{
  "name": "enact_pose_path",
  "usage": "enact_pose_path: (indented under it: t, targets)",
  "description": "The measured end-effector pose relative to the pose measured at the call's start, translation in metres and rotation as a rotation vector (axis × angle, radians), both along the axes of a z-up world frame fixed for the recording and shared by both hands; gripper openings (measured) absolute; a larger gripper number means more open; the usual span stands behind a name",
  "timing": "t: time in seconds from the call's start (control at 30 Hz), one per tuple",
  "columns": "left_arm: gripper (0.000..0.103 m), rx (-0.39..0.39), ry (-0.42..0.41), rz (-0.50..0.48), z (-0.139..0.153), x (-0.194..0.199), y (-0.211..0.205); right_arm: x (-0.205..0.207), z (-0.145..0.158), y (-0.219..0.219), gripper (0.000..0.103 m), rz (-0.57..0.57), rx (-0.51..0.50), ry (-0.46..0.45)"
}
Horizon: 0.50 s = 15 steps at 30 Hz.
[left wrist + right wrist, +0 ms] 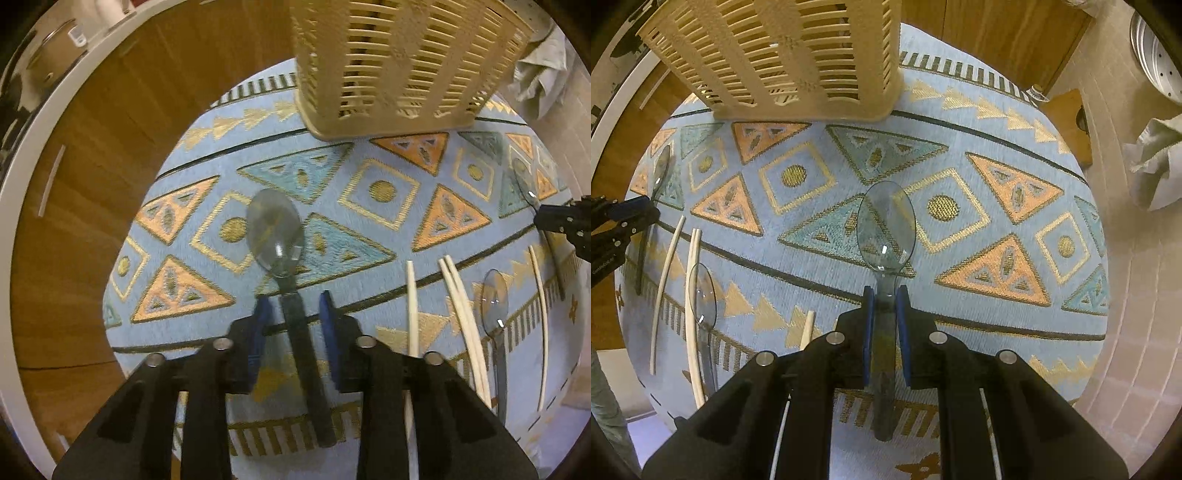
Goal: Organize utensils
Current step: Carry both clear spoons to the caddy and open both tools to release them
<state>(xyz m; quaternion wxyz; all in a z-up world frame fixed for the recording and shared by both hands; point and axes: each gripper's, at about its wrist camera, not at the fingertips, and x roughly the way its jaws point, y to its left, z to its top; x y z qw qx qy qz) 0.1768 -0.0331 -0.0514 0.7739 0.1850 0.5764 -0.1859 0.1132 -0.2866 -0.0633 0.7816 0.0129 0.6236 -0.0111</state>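
Note:
A clear grey plastic spoon [276,236] lies between the blue pads of my left gripper [295,308]; the jaws stand apart on either side of its dark handle, not touching it. My right gripper [885,301] is shut on the handle of another clear grey spoon [886,229], bowl pointing forward. The beige slatted utensil basket [399,62] stands on the mat ahead of both and shows in the right wrist view [783,55] too. A third spoon [495,299] and several white chopsticks [458,295] lie on the mat between the grippers.
A blue patterned mat [369,229] covers a round wooden table [85,184] with a white rim. A crumpled cloth [1156,162] lies on the tiled floor to the right. A small wooden stool [1067,122] stands beyond the mat.

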Motion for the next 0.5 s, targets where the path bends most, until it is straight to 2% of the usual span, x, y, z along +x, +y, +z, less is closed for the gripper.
enact_pose_path:
  t: [0.03,0.2,0.3,0.4,0.5]
  targets:
    - [0.012,0.006,-0.008,-0.002,0.001,-0.001,-0.002,-0.001,0.0,0.002,0.01,0.005,-0.006,-0.006]
    - [0.01,0.017,-0.055,0.008,0.004,-0.01,-0.011,-0.011,0.001,0.011,0.01,0.04,0.007,-0.046]
    - [0.01,-0.015,-0.099,0.02,0.01,-0.02,-0.011,-0.021,0.01,0.017,0.01,0.07,0.007,-0.111]
    - [0.01,-0.117,-0.18,0.038,0.033,-0.029,-0.005,-0.032,0.034,0.027,0.01,0.111,0.025,-0.213]
    - [0.01,-0.286,-0.306,0.065,0.077,-0.04,0.004,-0.041,0.066,0.033,0.01,0.134,0.068,-0.335]
